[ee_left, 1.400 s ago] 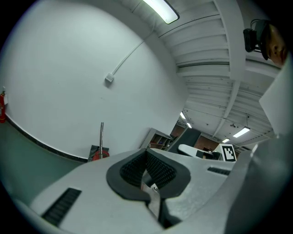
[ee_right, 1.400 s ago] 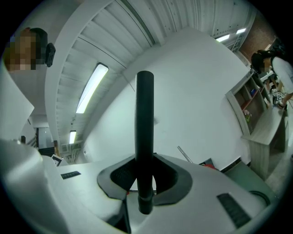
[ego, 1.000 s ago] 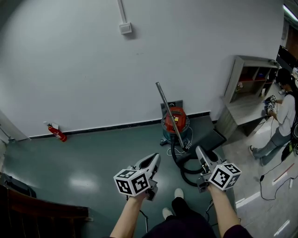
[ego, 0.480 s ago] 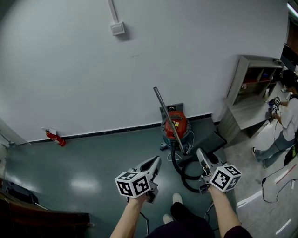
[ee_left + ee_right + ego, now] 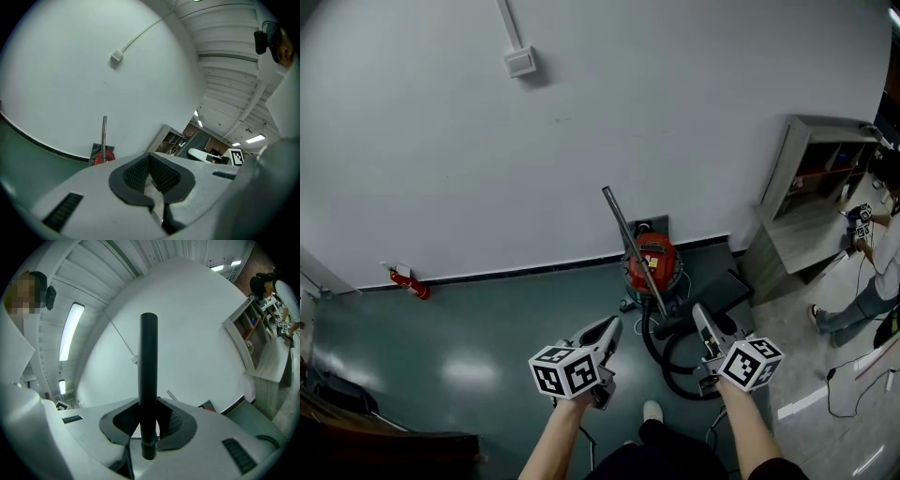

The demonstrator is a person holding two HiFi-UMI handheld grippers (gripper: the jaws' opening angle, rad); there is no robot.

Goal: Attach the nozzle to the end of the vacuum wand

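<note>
The vacuum (image 5: 653, 262) looms nearer at the far edge of the floor (image 5: 469, 319), the right gripper (image 5: 149, 420) pinching the nozzle (image 5: 149, 362) ready for the wand (image 5: 630, 244), the left gripper (image 5: 151, 176) pressed together, empty.

wand (image 5: 630, 246) shiny metal; tube (image 5: 149, 380) matt plastic; floor (image 5: 441, 319) glossy.

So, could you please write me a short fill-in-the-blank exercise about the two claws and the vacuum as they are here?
1. The right claw is shut on a black tube, and the left claw is shut and holds ____.
2. The metal wand leans over a ____ vacuum canister.
3. The fire extinguisher sits by the wall on the head view's ____ side.

Missing words: nothing; red; left
</note>
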